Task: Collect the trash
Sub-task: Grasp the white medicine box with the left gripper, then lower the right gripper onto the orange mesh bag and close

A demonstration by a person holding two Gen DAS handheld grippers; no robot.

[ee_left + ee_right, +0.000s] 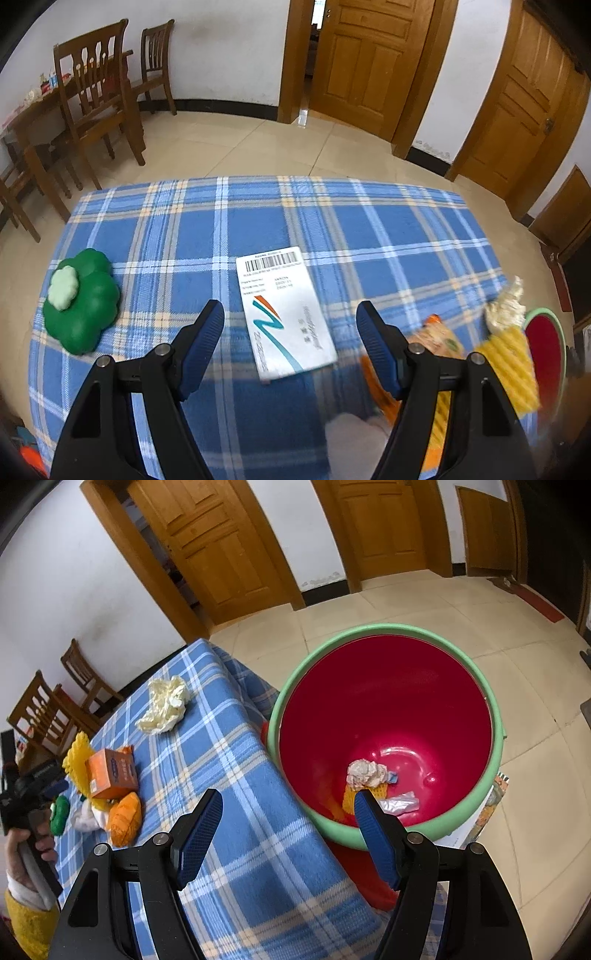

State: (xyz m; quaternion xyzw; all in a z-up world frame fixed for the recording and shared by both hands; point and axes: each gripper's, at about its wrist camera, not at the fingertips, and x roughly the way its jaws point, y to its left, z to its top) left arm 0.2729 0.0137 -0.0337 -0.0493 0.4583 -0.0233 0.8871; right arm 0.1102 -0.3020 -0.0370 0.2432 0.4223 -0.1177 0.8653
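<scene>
A white flat box with a barcode [286, 312] lies on the blue plaid table [177, 229], just ahead of my left gripper [290, 314], which is open and empty above it. My right gripper [288, 801] hovers open and empty over the table's corner beside the red bin with a green rim [388, 701]. Crumpled paper [365, 773], a yellow piece and a foil wrapper [400, 804] lie at the bin's bottom. On the table rest a cream crumpled wrapper [166, 705], an orange box [112, 773], yellow foam netting [75, 755] and an orange soft piece [127, 818].
A green cloud-shaped toy [83, 299] sits at the table's left. Wooden chairs [96, 99] and a dining table stand beyond, with wooden doors [365, 62] along the wall. A person's hand [22, 853] holds the other gripper at the left edge. Tiled floor [517, 686] surrounds the bin.
</scene>
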